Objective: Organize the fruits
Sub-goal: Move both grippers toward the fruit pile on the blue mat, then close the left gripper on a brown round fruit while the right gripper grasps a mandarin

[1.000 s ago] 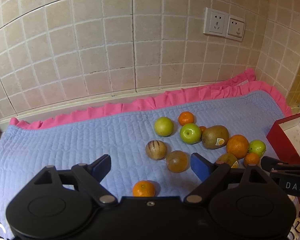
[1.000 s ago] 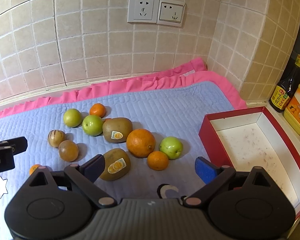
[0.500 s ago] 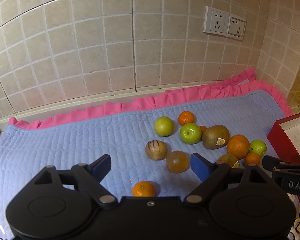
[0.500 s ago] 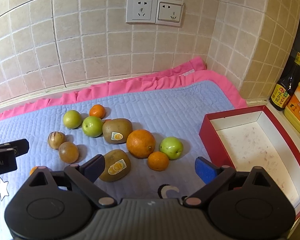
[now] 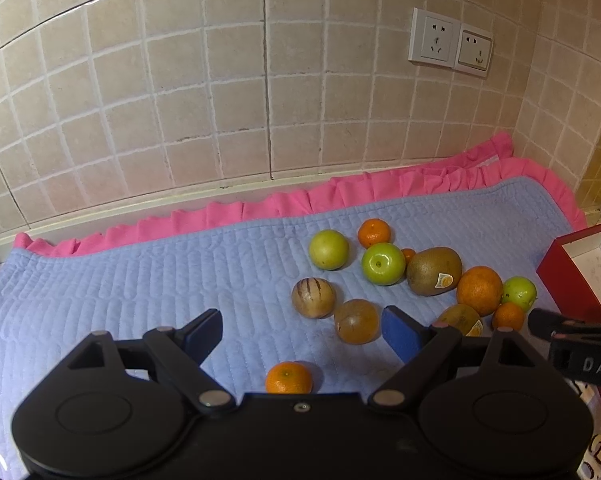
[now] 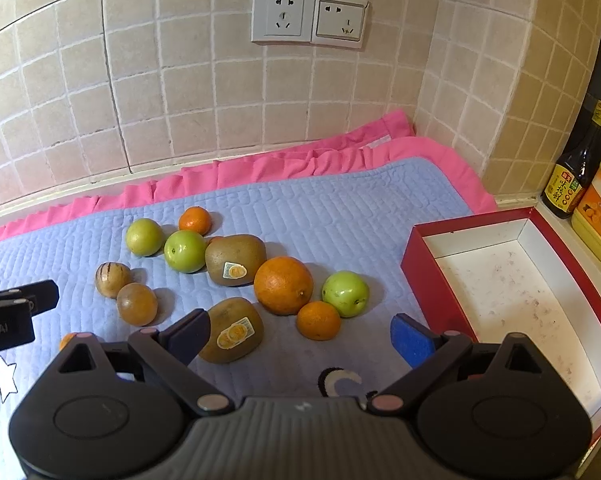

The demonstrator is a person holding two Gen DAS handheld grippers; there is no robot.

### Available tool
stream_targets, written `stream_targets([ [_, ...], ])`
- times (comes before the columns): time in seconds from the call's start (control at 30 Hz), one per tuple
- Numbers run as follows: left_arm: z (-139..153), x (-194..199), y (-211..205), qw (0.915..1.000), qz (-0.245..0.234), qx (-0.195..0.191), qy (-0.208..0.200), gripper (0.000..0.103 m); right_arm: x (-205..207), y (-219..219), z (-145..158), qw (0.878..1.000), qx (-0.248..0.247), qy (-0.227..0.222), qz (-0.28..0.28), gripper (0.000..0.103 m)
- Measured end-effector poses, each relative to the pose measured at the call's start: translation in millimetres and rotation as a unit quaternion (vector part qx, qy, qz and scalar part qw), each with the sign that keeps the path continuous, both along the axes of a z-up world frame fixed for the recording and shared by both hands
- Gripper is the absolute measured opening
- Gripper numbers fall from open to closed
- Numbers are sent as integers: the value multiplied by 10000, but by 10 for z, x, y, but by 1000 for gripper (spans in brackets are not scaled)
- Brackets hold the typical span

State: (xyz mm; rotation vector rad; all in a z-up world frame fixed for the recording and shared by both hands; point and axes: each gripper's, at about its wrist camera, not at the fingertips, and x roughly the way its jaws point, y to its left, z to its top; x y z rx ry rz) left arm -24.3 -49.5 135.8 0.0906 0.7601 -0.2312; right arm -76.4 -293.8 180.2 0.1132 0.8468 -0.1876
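Note:
Several fruits lie on a blue quilted mat (image 5: 140, 280): green apples (image 6: 345, 293), a big orange (image 6: 283, 285), small tangerines (image 6: 318, 320), two kiwis (image 6: 234, 259) and brown striped fruits (image 5: 313, 297). An open, empty red box (image 6: 512, 280) with a white inside stands at the right. My left gripper (image 5: 302, 330) is open and empty above a lone tangerine (image 5: 288, 378). My right gripper (image 6: 300, 338) is open and empty, hovering near the front kiwi (image 6: 232, 330) and a tangerine.
A tiled wall with two sockets (image 6: 308, 16) backs the mat, which has a pink frill (image 5: 260, 204). A dark sauce bottle (image 6: 572, 176) and a yellow jug (image 6: 600, 216) stand behind the box. Each gripper's tip shows in the other's view (image 5: 572, 340).
Almost nothing: both grippers stay open and the fruits have not moved. The views shift only slightly.

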Motion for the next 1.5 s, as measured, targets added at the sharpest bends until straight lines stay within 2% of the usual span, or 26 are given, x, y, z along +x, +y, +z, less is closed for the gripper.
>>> stream_targets([
  [0.13, -69, 42, 70, 9999, -97, -8, 25, 103, -6, -97, -5, 9999, 95, -63, -120, 98],
  [0.27, -159, 120, 149, 9997, -106, 233, 24, 103, 28, -211, -27, 9996, 150, -95, -229, 98],
  [0.43, -207, 246, 293, 9996, -84, 276, 29, 103, 34, -435, -80, 9988, -32, -150, -467, 97],
  [0.53, -199, 313, 331, 9994, -236, 228, -53, 103, 25, -543, -154, 9978, -77, -47, -656, 94],
  [0.67, -202, 386, 285, 9979, -598, 184, -154, 103, 82, -607, -299, 9967, 154, 254, -754, 88],
  [0.8, -244, 444, 204, 9939, -1090, 103, -164, 102, 156, -572, -446, 9954, 417, 472, -717, 85],
  [0.87, -273, 467, 142, 9909, -1334, 89, -122, 102, 209, -561, -529, 9943, 519, 572, -735, 77],
  [0.97, -315, 498, 53, 9862, -1646, 136, -123, 102, 309, -553, -645, 9925, 704, 677, -730, 72],
  [1.27, -429, 592, -127, 9751, -2215, 23, 41, 102, 507, -511, -849, 9907, 766, 845, -741, 70],
  [1.3, -443, 610, -156, 9742, -2255, 34, 57, 100, 521, -511, -868, 9906, 777, 851, -735, 71],
  [1.33, -455, 626, -180, 9730, -2308, 34, 69, 93, 533, -509, -886, 9906, 781, 857, -728, 71],
  [1.37, -468, 644, -197, 9710, -2387, 13, 102, 90, 554, -505, -907, 9905, 775, 878, -720, 71],
  [1.5, -556, 721, -271, 9642, -2640, 1, 270, 88, 623, -505, -982, 9900, 814, 916, -697, 71],
])
